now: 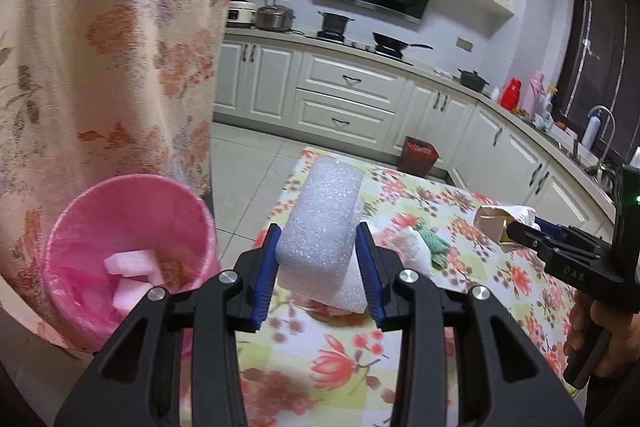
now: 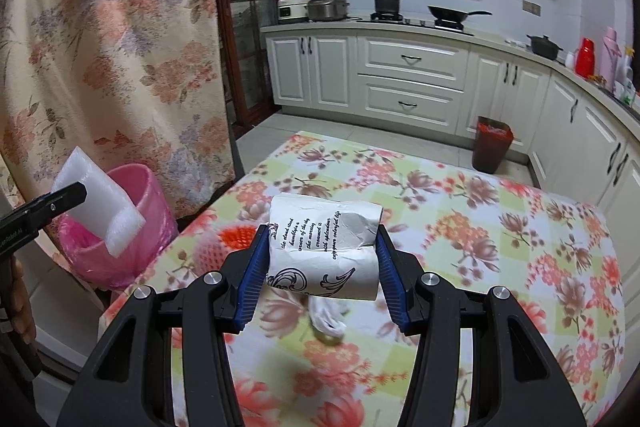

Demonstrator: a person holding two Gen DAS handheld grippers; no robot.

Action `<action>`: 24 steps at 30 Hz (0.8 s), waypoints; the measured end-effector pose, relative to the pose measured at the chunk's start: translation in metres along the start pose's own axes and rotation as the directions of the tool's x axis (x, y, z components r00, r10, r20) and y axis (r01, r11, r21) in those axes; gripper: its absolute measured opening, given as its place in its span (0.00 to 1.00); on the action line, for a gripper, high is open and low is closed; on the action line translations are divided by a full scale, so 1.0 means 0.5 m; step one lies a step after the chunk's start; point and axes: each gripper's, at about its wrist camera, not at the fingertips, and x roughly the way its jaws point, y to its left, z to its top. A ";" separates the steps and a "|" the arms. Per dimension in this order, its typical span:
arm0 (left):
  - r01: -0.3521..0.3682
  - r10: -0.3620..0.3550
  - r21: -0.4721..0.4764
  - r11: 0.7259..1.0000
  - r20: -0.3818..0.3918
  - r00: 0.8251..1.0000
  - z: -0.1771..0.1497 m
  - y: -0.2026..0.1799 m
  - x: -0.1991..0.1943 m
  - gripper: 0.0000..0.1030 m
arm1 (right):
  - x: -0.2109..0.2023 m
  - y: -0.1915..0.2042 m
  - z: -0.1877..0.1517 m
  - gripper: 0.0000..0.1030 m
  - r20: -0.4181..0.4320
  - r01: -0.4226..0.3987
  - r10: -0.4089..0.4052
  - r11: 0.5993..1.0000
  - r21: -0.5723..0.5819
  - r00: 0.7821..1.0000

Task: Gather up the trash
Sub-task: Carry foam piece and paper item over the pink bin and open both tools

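My left gripper (image 1: 316,247) is shut on a white foam block (image 1: 324,219), lifted above the floral tablecloth (image 1: 400,347). To its left, off the table's edge, stands a pink bin (image 1: 132,255) lined with a pink bag, with foam pieces inside. My right gripper (image 2: 320,247) is shut on a crushed white paper cup (image 2: 324,251) with black print. In the right wrist view the foam block (image 2: 96,203) hangs over the pink bin (image 2: 132,227). In the left wrist view the right gripper (image 1: 516,231) holds the paper cup (image 1: 496,223) at the right.
A crumpled white tissue (image 2: 328,315), an orange ball (image 2: 236,237) in foam netting and a green knitted scrap (image 1: 434,245) lie on the table. A floral curtain (image 1: 100,47) hangs behind the bin. A brown waste bin (image 2: 492,145) stands by the kitchen cabinets (image 2: 408,83).
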 end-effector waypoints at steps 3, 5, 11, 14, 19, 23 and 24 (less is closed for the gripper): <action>-0.023 0.023 -0.024 0.999 0.017 1.000 0.006 0.035 -0.012 0.36 | 0.009 0.028 0.012 0.48 0.002 -0.016 0.016 1.000 -0.016 1.000; -0.036 0.037 -0.039 0.999 0.026 0.999 0.010 0.058 -0.019 0.36 | 0.014 0.043 0.019 0.48 0.004 -0.025 0.025 0.999 -0.025 1.000; -0.082 0.086 -0.083 0.993 0.048 0.995 0.021 0.122 -0.040 0.36 | 0.031 0.102 0.044 0.48 0.006 -0.061 0.062 0.996 -0.059 0.998; -0.103 0.109 -0.101 0.990 0.057 0.992 0.024 0.153 -0.048 0.36 | 0.043 0.135 0.056 0.48 0.004 -0.084 0.084 0.993 -0.079 0.996; -0.141 0.151 -0.130 0.981 0.070 0.986 0.028 0.200 -0.064 0.36 | 0.062 0.183 0.072 0.48 -0.001 -0.118 0.119 0.988 -0.104 0.993; -0.168 0.181 -0.150 0.974 0.077 0.980 0.030 0.229 -0.075 0.36 | 0.080 0.231 0.087 0.48 -0.008 -0.152 0.153 0.980 -0.131 0.988; -0.173 0.187 -0.154 0.973 0.077 0.979 0.030 0.235 -0.076 0.36 | 0.084 0.242 0.090 0.48 -0.008 -0.161 0.161 0.977 -0.137 0.987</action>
